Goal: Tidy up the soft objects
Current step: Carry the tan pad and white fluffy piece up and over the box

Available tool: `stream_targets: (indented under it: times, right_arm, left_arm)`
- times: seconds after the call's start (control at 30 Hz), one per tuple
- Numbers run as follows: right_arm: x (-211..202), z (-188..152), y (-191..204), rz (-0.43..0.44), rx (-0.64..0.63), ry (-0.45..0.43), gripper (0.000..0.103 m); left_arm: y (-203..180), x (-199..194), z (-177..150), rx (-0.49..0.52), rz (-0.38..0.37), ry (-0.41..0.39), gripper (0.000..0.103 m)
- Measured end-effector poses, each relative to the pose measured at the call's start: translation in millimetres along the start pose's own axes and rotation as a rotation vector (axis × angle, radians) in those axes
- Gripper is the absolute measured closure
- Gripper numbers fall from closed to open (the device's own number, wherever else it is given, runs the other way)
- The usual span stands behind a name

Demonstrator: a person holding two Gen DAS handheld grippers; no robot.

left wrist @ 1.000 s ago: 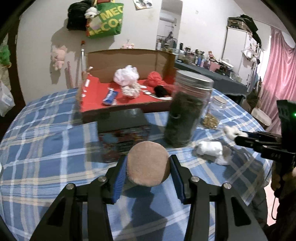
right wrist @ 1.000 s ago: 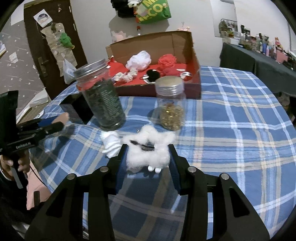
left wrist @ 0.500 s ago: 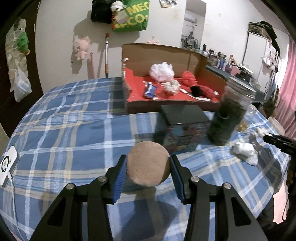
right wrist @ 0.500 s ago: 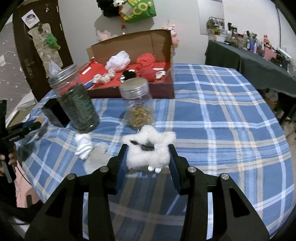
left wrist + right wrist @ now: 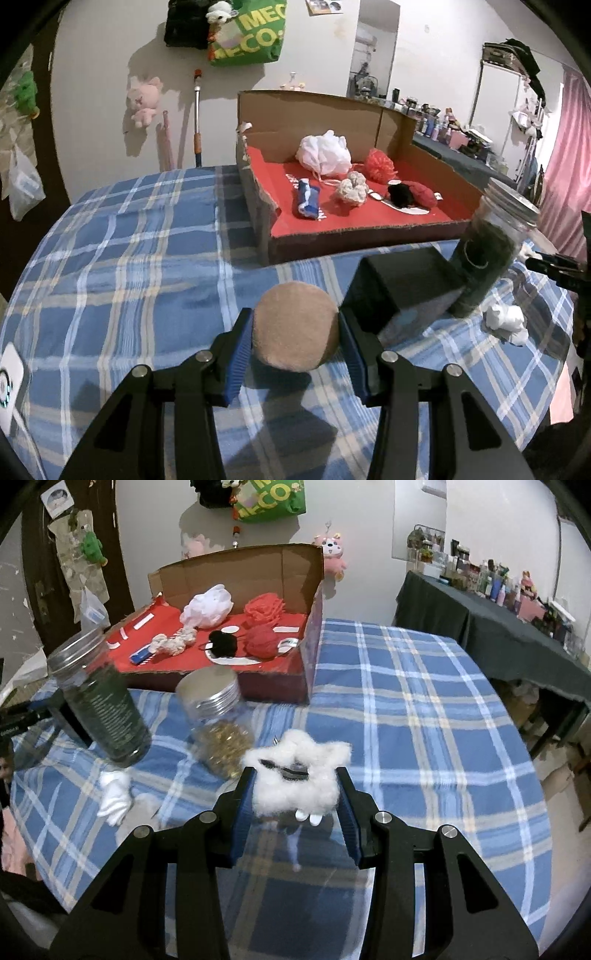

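Carrying soft items above the table (image 5: 122,258), my left gripper (image 5: 295,334) fingers pinch a tan ball (image 5: 295,326), my right gripper (image 5: 294,788) fingers clamp a white fluffy clip (image 5: 295,779), both bound, I judge, for the red-lined box (image 5: 354,225)

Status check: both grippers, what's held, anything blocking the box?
Left gripper shut on tan ball. Right gripper shut on white fluffy clip. Box ahead; black case and two jars stand before it.
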State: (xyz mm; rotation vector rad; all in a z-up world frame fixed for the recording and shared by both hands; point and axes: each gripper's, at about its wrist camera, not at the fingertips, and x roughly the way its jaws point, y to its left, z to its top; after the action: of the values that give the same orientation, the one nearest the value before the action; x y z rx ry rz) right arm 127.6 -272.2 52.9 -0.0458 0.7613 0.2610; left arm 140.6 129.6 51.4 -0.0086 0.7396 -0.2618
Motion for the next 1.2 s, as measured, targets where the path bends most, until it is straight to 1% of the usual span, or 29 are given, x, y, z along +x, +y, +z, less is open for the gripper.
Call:
stream_targets:
  times: [0.07,0.23,0.27,0.47,0.67,0.83,1.2]
  right_arm:
    - [1.9,4.2,-1.2,-0.011,-0.023,-0.009,0.063]
    - [9.6,14.8,-1.4,-0.023,-0.088,-0.019,0.063]
    - [11.2,16.5,-1.3,-0.023,-0.098,-0.022,0.063]
    - [16.5,24.4,-3.6,-0.014,-0.133,-0.042,0.063]
    - [18.6,29.4,0.5,-0.009,-0.184,-0.060,0.063]
    - [20.1,35.1,0.2,0.001,-0.196,-0.072,0.063]
    - [15.6,56.4,5.5,0.037,-0.243,-0.113,0.063]
  left_arm:
    - [2.9,2.2,5.9,0.008,-0.028,-0.004,0.054]
    - [6.8,5.5,16.8,0.040,-0.060,-0.020,0.055]
    - [7.7,6.2,19.3,0.045,-0.076,-0.023,0.055]
    - [7.0,11.2,27.8,0.070,-0.103,-0.024,0.055]
    - [6.4,13.4,32.7,0.090,-0.116,-0.020,0.055]
    - [7.4,12.9,39.2,0.096,-0.131,-0.028,0.055]
    - [-0.8,10.7,62.4,0.131,-0.154,-0.043,0.055]
